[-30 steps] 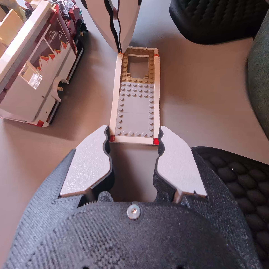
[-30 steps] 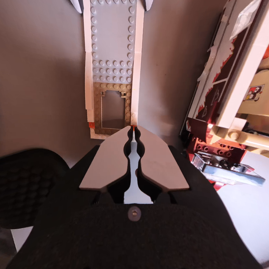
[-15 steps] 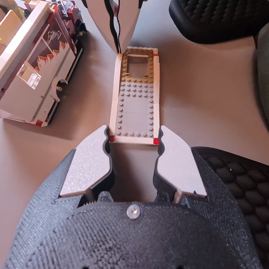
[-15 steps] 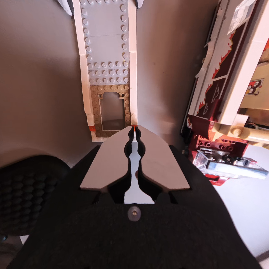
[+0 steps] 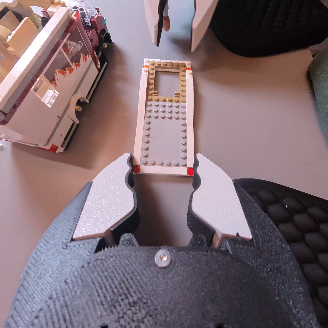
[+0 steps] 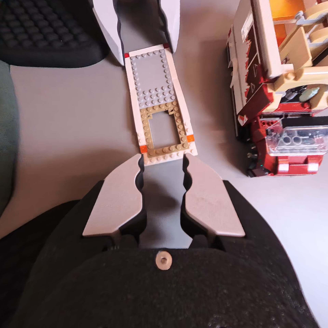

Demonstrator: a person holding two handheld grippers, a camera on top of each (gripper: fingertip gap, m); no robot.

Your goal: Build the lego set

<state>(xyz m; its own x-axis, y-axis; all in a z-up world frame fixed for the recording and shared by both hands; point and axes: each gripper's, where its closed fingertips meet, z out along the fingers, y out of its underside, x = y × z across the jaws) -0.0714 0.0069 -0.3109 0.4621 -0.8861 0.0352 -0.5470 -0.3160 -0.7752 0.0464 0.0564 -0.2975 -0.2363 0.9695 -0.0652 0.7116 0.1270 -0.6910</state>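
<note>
Our left tongs (image 5: 163, 165) clamp the brick plate (image 5: 164, 115) at its red-cornered end; right tongs (image 6: 162, 158) hang released at 12 o'clock, brick van (image 5: 46, 79) at 10.

The toy brick van (image 5: 44, 85) beside the long studded plate (image 5: 164, 124) runs off the left edge in the left wrist view and off the right edge in the right wrist view, so its full length is never shown. Past the plate's far end, the right gripper (image 5: 174, 44) is cut by the top edge, its body unseen. The black quilted cushions (image 5: 292, 230) flanking the plate are cropped by the edges and partly covered by the left gripper (image 5: 163, 165).
</note>
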